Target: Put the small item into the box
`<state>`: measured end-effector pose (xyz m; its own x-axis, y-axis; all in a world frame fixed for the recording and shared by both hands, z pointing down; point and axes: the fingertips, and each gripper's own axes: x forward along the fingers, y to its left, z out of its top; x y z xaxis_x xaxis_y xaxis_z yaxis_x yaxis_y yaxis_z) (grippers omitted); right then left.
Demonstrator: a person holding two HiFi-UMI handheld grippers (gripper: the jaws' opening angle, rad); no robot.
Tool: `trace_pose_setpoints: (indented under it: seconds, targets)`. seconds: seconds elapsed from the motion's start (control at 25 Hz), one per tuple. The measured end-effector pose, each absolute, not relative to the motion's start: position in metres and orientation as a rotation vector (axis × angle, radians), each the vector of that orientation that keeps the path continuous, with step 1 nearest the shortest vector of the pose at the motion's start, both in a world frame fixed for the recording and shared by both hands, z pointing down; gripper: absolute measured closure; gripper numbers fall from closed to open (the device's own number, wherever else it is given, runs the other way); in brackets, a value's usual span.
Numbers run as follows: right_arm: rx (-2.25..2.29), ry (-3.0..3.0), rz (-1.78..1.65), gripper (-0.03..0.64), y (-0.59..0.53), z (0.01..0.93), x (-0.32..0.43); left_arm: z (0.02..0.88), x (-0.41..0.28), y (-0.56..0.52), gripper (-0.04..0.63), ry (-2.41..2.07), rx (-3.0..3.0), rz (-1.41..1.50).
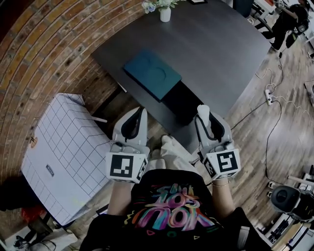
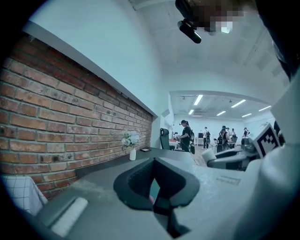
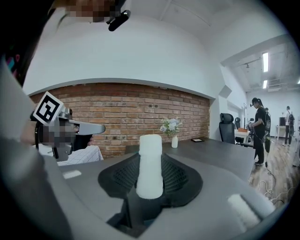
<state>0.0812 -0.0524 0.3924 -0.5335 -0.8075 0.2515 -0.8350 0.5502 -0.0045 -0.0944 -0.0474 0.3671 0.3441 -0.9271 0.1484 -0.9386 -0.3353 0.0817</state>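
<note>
A small white cylinder (image 3: pixel 150 166) stands upright between the dark pads of my right gripper (image 3: pixel 150 183), which is shut on it. In the head view the cylinder (image 1: pixel 203 111) pokes out of the right gripper (image 1: pixel 205 117) just short of the dark table's near edge. A flat teal box lid (image 1: pixel 152 74) lies on the table (image 1: pixel 221 54), with a black box (image 1: pixel 182 101) against its near right side. My left gripper (image 1: pixel 141 113) is held level beside the right one. Its jaws stand slightly apart with nothing between them, seen in the left gripper view (image 2: pixel 154 183).
A white vase of flowers (image 1: pixel 165 11) stands at the table's far edge by the brick wall (image 1: pixel 54 49). A white checked cover (image 1: pixel 64 152) lies at the left. Cables and a power strip (image 1: pixel 269 94) trail on the wooden floor at the right. People stand far off (image 2: pixel 186 136).
</note>
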Motion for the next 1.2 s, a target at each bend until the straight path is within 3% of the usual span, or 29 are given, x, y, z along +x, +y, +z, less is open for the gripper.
trace_pose_setpoints:
  seconds: [0.52,1.2]
  targets:
    - [1.264,-2.665,0.125,0.482,-0.146,0.37,0.085,0.34,-0.073,-0.13,0.594,-1.814,2.437,0.089]
    - [1.257,-2.674,0.14,0.482,-0.152,0.374,0.07,0.337,-0.074,-0.14,0.594,-1.755,2.499,0.112]
